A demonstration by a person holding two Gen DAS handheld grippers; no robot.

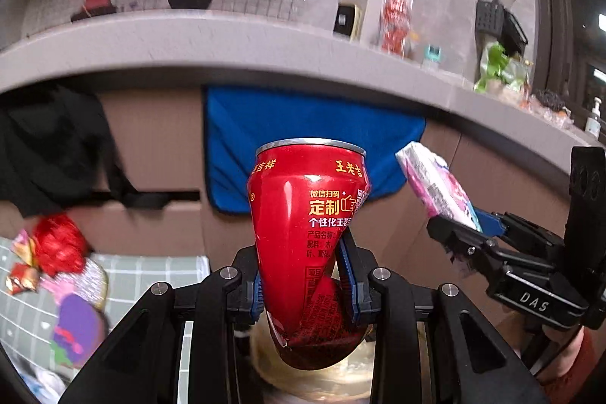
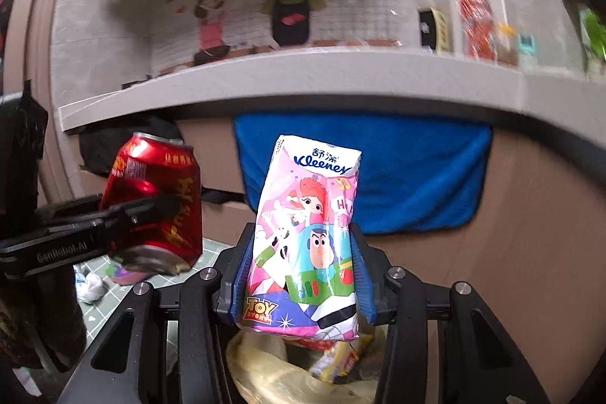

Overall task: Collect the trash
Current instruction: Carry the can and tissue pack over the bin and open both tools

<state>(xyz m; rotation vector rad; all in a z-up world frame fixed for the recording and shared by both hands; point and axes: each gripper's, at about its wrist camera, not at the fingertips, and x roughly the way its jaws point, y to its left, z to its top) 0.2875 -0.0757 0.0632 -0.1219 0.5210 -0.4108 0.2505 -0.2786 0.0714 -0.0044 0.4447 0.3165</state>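
Left claw (image 1: 306, 275): clamping a dented red drink can (image 1: 306, 237) between its blue pads, pinching the crushed lower half; can standing roughly upright, silver rim upward, yellow lettering facing the camera.
Right claw (image 2: 299, 275): gripping a pink Kleenex tissue pack (image 2: 306, 233) printed with Toy Story figures; pack standing on end, pressed from both sides by the blue pads.
Bag below: a yellowish plastic bag (image 2: 265, 373) sitting open directly beneath both claws, holding crumpled wrappers (image 2: 337, 362).
Relation of claws: hovering side by side, near but apart, each appearing in the other's view.
Background: a blue towel (image 2: 397, 177) hanging below a grey shelf (image 2: 303, 82); an orange-capped bottle (image 1: 395, 21) standing on that shelf.
Floor, left: loose wrappers (image 1: 57, 260) lying on green checked tiles (image 1: 151, 275), blurred.
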